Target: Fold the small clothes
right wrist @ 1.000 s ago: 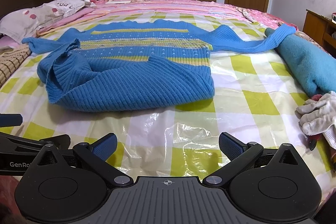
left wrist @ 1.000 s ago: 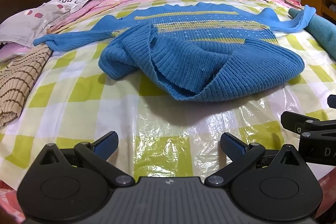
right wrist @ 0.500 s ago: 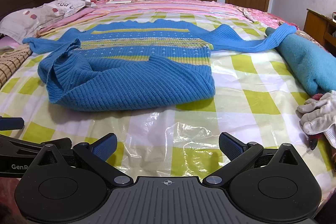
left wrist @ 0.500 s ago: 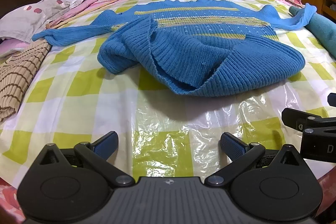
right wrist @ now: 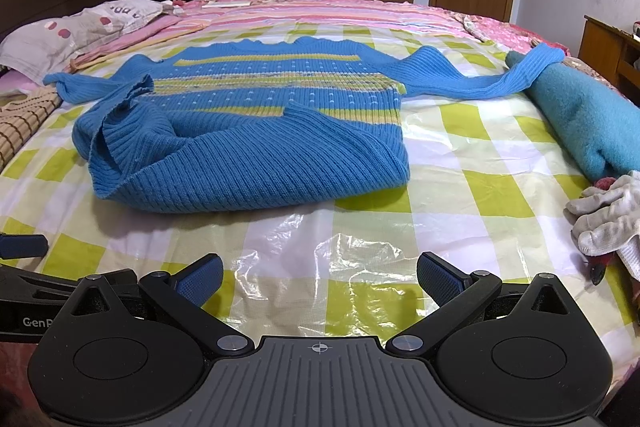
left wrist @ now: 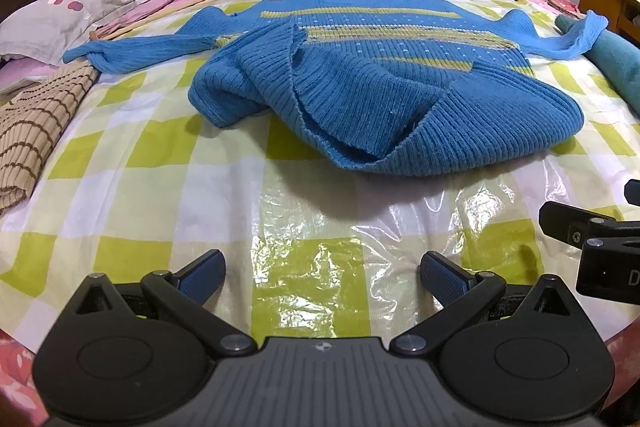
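A blue ribbed sweater (left wrist: 360, 95) (right wrist: 248, 155) with yellow stripes lies on the checked bed cover, its lower half folded up over the chest. Both sleeves stretch out sideways; the right sleeve (right wrist: 480, 79) drapes onto a teal roll. My left gripper (left wrist: 322, 269) is open and empty near the bed's front edge, well short of the sweater's fold. My right gripper (right wrist: 320, 273) is also open and empty, at about the same distance. Each gripper's side shows at the other view's edge.
A teal rolled blanket (right wrist: 580, 123) lies at the right, with white gloves (right wrist: 608, 219) near it. A brown striped cloth (left wrist: 28, 131) and pillows (left wrist: 72, 19) sit at the left. Shiny clear plastic (left wrist: 360, 227) covers the bed in front. A wooden cabinet (right wrist: 608, 47) stands far right.
The left gripper has tilted up a little, so the sweater now sits lower in its view. The right gripper has barely moved. Both stay open.
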